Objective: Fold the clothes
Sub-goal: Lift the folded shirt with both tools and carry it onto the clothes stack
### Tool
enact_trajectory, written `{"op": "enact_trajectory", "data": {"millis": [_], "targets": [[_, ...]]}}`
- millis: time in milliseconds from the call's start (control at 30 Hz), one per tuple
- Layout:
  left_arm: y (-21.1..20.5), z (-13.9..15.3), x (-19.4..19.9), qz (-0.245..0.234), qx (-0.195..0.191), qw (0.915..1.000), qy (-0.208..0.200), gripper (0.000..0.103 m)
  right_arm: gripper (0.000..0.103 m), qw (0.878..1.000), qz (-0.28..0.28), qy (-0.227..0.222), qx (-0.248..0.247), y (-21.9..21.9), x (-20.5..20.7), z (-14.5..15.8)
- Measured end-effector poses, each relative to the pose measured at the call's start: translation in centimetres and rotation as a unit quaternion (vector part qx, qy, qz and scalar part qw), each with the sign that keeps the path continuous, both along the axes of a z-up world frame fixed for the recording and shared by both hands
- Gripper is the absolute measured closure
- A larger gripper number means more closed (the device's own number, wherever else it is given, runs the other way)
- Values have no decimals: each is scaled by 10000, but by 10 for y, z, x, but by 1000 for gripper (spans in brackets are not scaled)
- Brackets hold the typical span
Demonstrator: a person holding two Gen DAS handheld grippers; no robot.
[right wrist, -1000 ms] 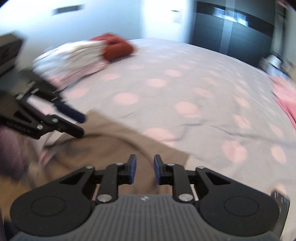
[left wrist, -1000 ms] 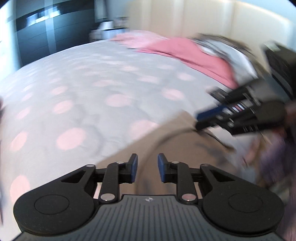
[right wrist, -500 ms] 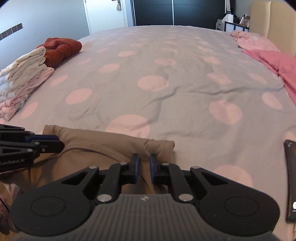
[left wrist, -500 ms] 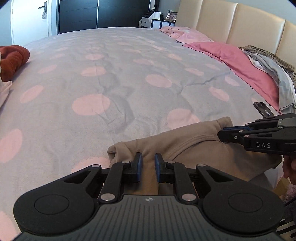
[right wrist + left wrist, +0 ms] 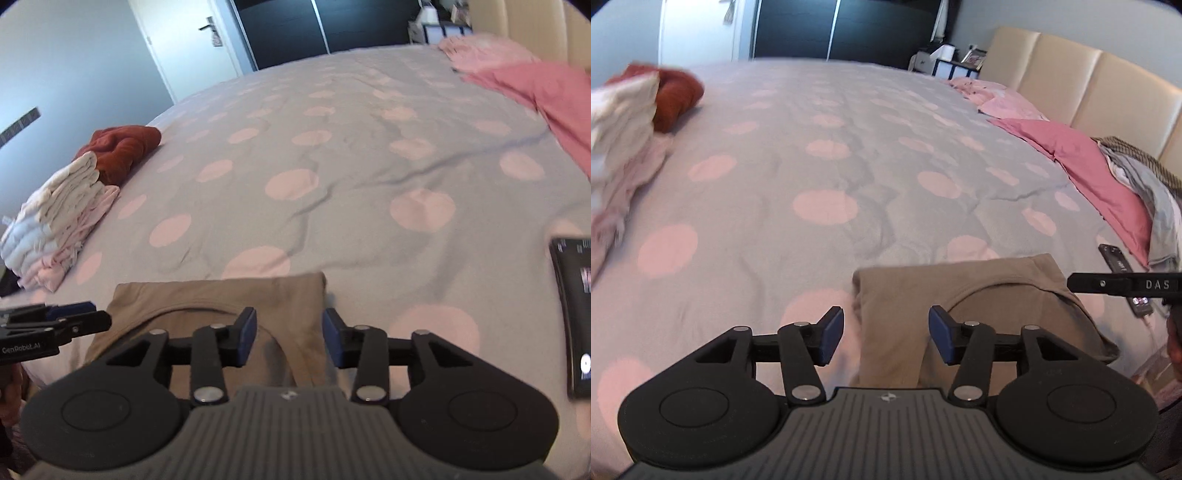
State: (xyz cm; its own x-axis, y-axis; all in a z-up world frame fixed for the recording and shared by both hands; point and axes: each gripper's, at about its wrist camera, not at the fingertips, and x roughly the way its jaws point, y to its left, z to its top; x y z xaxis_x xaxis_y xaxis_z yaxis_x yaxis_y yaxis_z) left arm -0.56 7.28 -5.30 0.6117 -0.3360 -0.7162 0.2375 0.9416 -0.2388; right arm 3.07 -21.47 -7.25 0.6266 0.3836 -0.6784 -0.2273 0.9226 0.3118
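A tan garment (image 5: 964, 291) lies flat at the near edge of the bed, neckline toward me; it also shows in the right wrist view (image 5: 221, 299). My left gripper (image 5: 886, 334) is open, its jaws spread over the garment's left corner, holding nothing. My right gripper (image 5: 288, 338) is open over the garment's right corner, empty. Each gripper shows from the side in the other's view: the right gripper (image 5: 1123, 284) and the left gripper (image 5: 55, 321).
A stack of folded clothes (image 5: 59, 221) and a rust-red garment (image 5: 122, 147) lie at the bed's left edge. Pink and grey clothes (image 5: 1100, 173) are piled at the headboard. A phone (image 5: 572, 317) lies at the right. The dotted grey duvet (image 5: 849, 166) stretches ahead.
Both grippers were shut on the tan garment's corners half a second ago; both have opened and let it go. The garment now lies flat on the bed.
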Motion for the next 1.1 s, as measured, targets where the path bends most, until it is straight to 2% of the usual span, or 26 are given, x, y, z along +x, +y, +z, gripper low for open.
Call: {"op": "enact_trajectory", "data": {"millis": [100, 233, 333, 567, 700, 733, 767, 900, 1100], "targets": [[19, -9, 1, 141, -426, 9978, 491, 54, 60, 9992, -57, 301, 249, -13, -5, -8], [26, -30, -2, 132, -803, 9926, 898, 58, 60, 9975, -15, 609, 347, -17, -9, -25], [21, -34, -6, 16, -766, 9931, 892, 58, 60, 9945, 31, 862, 596, -17, -10, -38], [6, -38, -13, -16, -711, 9938, 849, 60, 60, 9955, 271, 823, 396, 6, -17, -45], [-2, -37, -18, -110, -620, 9955, 708, 80, 79, 9965, 390, 698, 247, 17, -20, -45], [-2, -36, -19, -127, -630, 9957, 662, 87, 81, 9968, 406, 652, 208, 19, -21, -45], [-3, -34, -20, -144, -639, 9959, 617, 90, 82, 9970, 426, 619, 164, 20, -22, -44], [-2, -27, -24, -183, -634, 9969, 431, 93, 86, 9978, 404, 484, 184, 18, -24, -36], [-1, -3, -22, -329, -603, 9976, 118, 94, 86, 9980, 386, 235, 445, 16, -24, -14]]}}
